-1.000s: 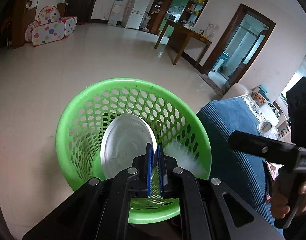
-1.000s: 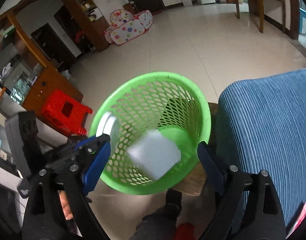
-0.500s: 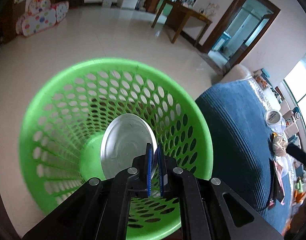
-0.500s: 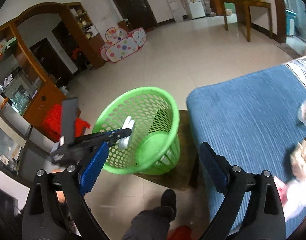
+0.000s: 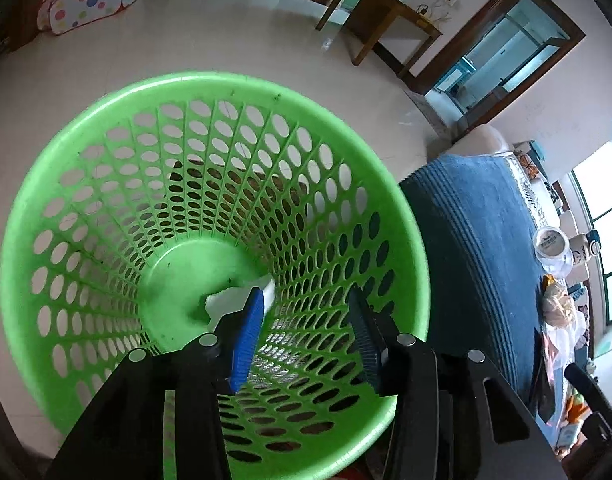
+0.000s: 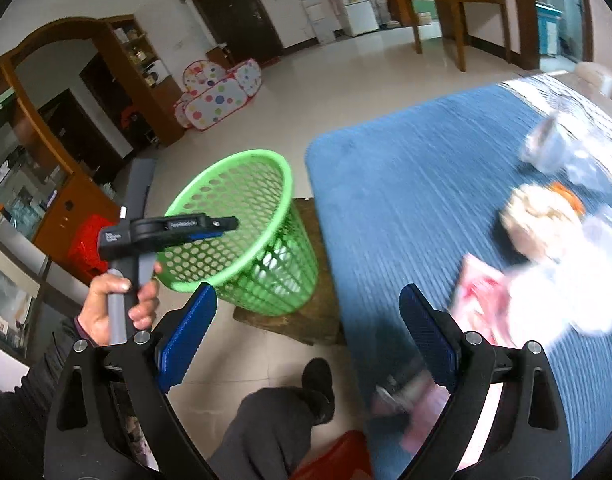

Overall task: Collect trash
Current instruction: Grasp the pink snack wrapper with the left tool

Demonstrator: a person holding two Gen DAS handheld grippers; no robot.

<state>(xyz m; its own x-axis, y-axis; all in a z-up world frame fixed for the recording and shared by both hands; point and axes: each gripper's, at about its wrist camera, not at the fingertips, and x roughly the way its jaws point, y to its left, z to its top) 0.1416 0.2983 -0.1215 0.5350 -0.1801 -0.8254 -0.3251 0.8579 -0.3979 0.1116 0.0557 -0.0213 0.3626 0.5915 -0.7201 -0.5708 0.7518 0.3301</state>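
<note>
A green perforated basket (image 5: 210, 92) stands on the floor beside a blue-covered table (image 6: 417, 184). My left gripper (image 5: 306, 336) is open and empty over the basket's mouth. White trash (image 5: 230, 300) lies on the basket's bottom, partly hidden by the left finger. The right wrist view shows the basket (image 6: 246, 216) with the left gripper (image 6: 222, 226) above its near rim. My right gripper (image 6: 306, 340) is open and empty, over the floor at the table's edge. Blurred trash lies on the table: a clear container (image 6: 549, 144), a brownish lump (image 6: 541, 216), white and pink wrappers (image 6: 545, 296).
The basket sits on a dark mat (image 6: 290, 324). The person's foot (image 6: 317, 380) and leg are below the right gripper. A red stool (image 6: 86, 244), a wooden cabinet (image 6: 66, 208), a spotted play tent (image 6: 218, 92) and a wooden table (image 6: 453, 4) stand around the tiled floor.
The left gripper has opened and the silver disc it held is gone from its jaws. The right gripper has swung away from the basket toward the blue table.
</note>
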